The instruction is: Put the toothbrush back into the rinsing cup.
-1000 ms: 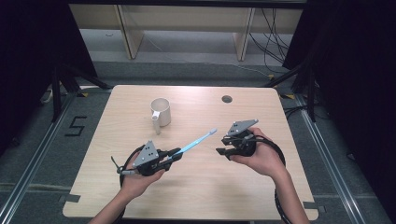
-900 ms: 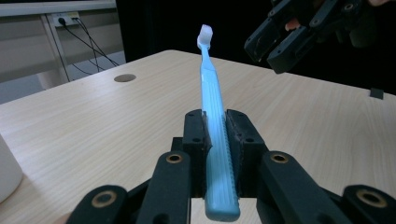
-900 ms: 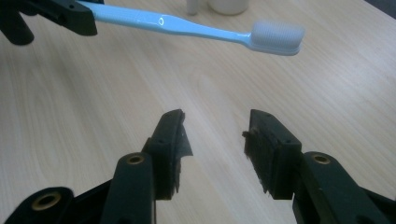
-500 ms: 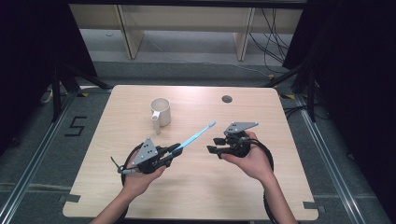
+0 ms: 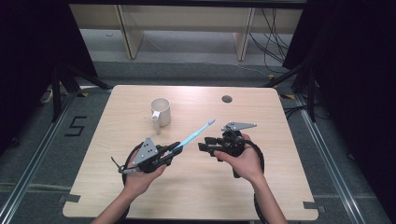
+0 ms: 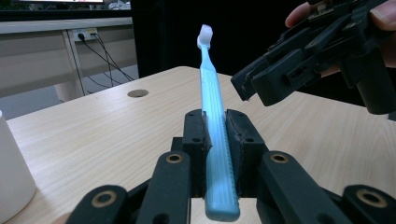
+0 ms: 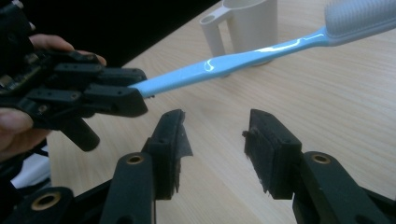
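A light blue toothbrush (image 5: 194, 135) with a white head is held off the table, slanting up to the right. My left gripper (image 5: 173, 147) is shut on its handle (image 6: 215, 140); the brush head (image 6: 204, 32) points away from that camera. My right gripper (image 5: 202, 146) stands open just right of the handle, its jaws facing left. In the right gripper view the toothbrush (image 7: 243, 57) crosses above the open fingers (image 7: 170, 144), apart from them. A white mug (image 5: 160, 112) stands upright on the table behind the left gripper.
The light wood table (image 5: 280, 186) has a round cable hole (image 5: 227, 99) near its far edge. The mug (image 6: 11, 177) sits close at the left of the left gripper view. Dark floor and shelving lie beyond the table.
My right gripper has moved left, closer to the toothbrush handle and the left gripper. The left gripper and the toothbrush have hardly shifted.
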`<state>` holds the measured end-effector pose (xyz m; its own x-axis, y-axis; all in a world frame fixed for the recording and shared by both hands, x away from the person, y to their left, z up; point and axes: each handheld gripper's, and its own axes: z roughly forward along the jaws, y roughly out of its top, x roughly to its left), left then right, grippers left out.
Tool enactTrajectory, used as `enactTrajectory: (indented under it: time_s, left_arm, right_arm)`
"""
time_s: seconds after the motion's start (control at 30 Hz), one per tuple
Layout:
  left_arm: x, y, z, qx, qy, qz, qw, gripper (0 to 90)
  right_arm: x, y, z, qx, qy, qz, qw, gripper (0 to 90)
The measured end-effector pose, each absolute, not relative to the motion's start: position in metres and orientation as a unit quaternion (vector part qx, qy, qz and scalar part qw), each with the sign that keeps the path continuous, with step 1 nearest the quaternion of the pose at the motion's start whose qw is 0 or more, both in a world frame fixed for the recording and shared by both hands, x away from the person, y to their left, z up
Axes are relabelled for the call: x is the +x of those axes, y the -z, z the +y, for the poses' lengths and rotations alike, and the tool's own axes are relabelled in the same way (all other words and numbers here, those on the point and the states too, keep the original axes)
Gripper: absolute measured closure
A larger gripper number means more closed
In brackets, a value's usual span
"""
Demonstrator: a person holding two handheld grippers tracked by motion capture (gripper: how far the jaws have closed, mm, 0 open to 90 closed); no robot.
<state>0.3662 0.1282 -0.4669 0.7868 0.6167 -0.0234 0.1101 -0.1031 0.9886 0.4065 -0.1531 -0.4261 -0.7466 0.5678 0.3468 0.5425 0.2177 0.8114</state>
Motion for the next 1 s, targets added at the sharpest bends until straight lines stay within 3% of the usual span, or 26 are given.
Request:
enactTrajectory:
  time_s: [0.6, 0.7, 1.0]
  left_arm:
    - [0.366, 0.466, 0.128, 0.71, -0.207, 0.256, 0.622, 78.2]
    - [0.367, 0.466, 0.128, 0.71, -0.208, 0.256, 0.622, 78.2]
    - [0.367, 0.466, 0.128, 0.709, -0.208, 0.255, 0.624, 78.2]
  right_arm:
    - [0.418, 0.428, -0.15, 0.382, -0.551, 0.742, -0.004, 55.8]
    - [0.417, 0.426, -0.149, 0.402, -0.551, 0.731, -0.025, 55.5]
    - [0.423, 0.425, -0.149, 0.39, -0.562, 0.729, -0.018, 54.3]
